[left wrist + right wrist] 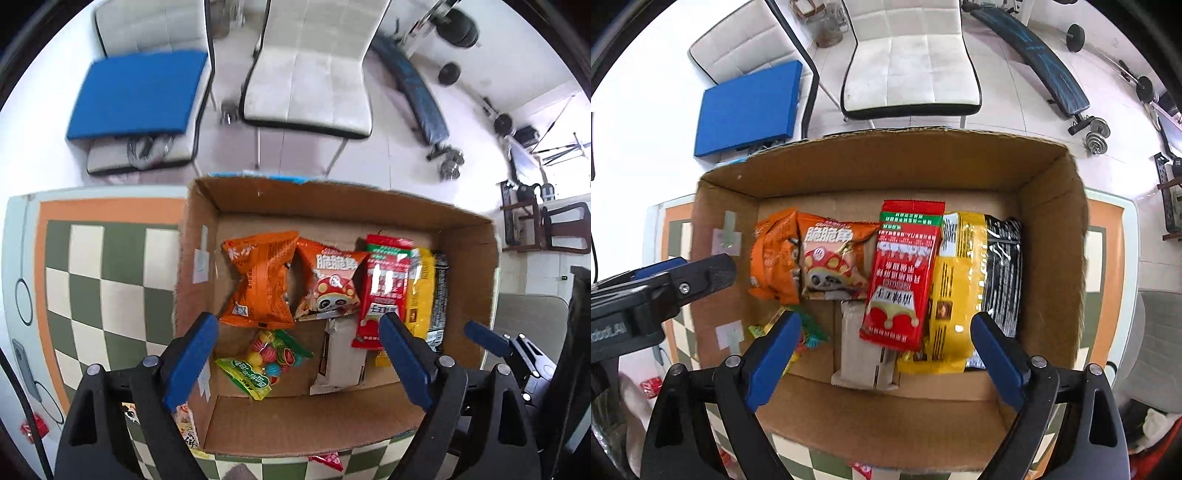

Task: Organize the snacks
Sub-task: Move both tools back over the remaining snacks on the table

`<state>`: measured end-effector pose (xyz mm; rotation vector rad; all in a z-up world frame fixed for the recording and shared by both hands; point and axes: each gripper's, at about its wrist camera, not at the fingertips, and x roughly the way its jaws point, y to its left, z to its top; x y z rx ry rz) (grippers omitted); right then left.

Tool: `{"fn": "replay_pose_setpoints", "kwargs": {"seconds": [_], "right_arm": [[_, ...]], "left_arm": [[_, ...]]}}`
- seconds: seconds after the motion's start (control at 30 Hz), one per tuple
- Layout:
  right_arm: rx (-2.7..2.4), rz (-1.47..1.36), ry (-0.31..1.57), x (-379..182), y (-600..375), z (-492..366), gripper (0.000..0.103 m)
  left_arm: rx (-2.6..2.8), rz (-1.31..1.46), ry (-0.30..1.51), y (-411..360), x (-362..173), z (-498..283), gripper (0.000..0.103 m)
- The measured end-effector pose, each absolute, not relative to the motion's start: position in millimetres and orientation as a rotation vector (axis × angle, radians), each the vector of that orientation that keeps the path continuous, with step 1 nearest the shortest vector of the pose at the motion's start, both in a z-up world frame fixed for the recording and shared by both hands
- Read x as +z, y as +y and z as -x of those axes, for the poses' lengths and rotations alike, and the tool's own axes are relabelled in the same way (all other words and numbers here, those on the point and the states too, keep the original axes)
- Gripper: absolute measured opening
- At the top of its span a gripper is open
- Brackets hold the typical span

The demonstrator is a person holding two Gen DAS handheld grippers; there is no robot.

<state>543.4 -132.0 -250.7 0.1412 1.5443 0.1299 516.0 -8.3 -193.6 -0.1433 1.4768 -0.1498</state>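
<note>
Inside cardboard box, crinkly foil packets

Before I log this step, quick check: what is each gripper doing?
Left gripper: open, holding nothing, above the cardboard box.
Right gripper: open, holding nothing, above the same box.

Behind the bench with its green-and-cream chequered cloth stand two white padded chairs; a blue flat cushion lies on one. Dumbbells rest by a dark padded exercise board.
</note>
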Motion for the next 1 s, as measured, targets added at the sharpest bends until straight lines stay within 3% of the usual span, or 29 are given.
{"fn": "replay_pose_setpoints", "kwargs": {"seconds": [0.3, 0.43, 0.77, 1.0], "right_arm": [[0.148, -0.226, 1.456, -204.3, -141.3, -472.3, 0.095], [0.128, -0.347, 1.449, -201.6, -143.0, -415.3, 0.095], [-0.051, -0.717, 1.625, -314.2, -139.1, -330.6, 0.095], [-0.194, -0.712, 1.587, -355.6, -115.1, -328.3, 0.091]], "left_arm": [[-0.095, 0.055, 1.273, 13.0, -138.1, -434.1, 0.089], [-0.012, -0.006, 1.248, 34.2, -142.5, -386.1, 0.090], [0.209, -0.009, 1.407, 104.9, -230.0, -308.7, 0.089], [0.249, -0.012, 1.460, 129.6, -269.0, -293.8, 0.089]]}}
